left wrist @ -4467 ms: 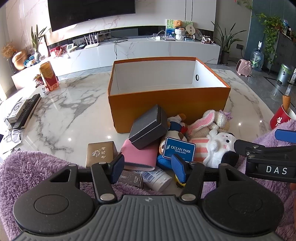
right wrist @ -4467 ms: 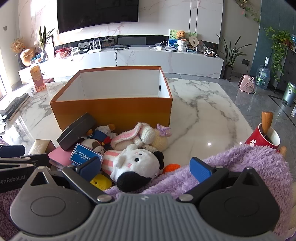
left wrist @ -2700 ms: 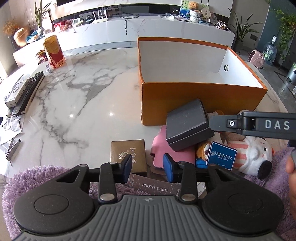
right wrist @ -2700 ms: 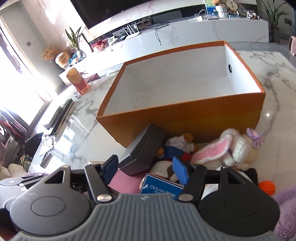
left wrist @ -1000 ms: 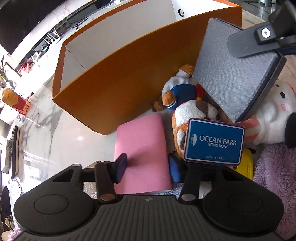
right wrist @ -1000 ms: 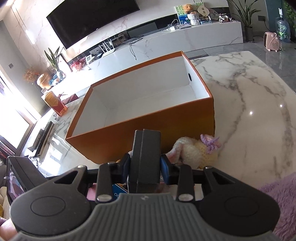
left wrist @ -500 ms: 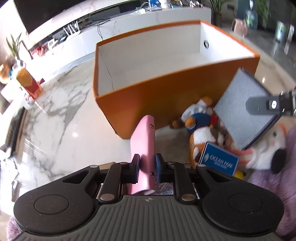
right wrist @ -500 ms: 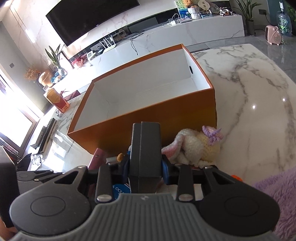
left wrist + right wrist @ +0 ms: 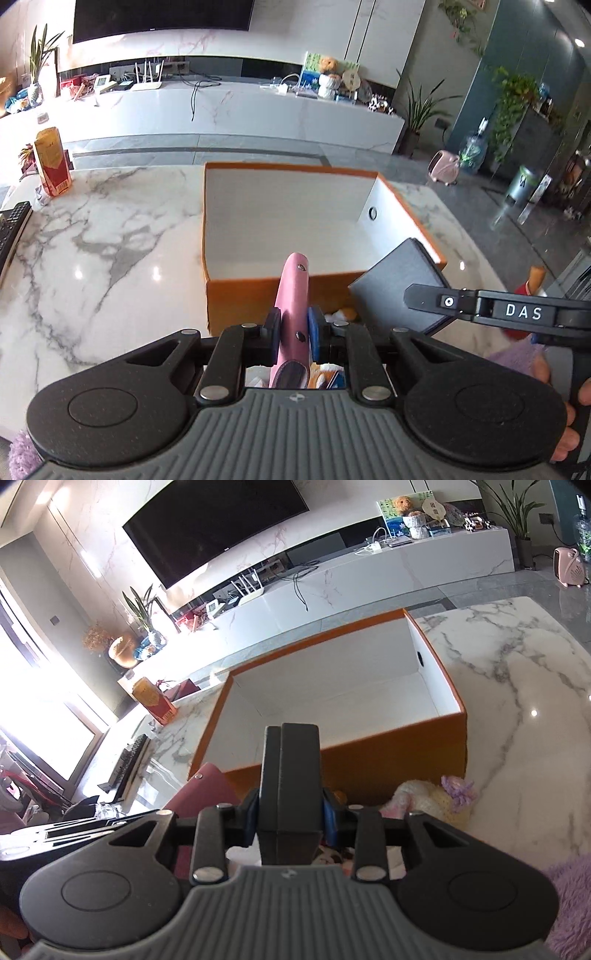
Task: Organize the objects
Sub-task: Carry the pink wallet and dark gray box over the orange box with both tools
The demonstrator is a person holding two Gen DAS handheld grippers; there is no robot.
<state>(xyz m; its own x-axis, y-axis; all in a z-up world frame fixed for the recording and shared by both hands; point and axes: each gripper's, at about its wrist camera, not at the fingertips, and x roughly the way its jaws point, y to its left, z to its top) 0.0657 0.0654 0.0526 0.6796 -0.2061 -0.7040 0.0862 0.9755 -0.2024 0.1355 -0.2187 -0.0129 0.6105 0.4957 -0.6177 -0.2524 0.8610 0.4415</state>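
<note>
Pink wallet stands edge-on at lower centre of our left view, clamped by our left gripper before the orange box. Our right gripper pinches the dark grey case upright at frame centre, the box's white inside just behind on the marble table.

Both views are taken from close behind the gripper fingers, angled downward across the white marble table. The open orange cardboard box with white inside is shared, seen from its near side, with the long white media console beyond.
</note>
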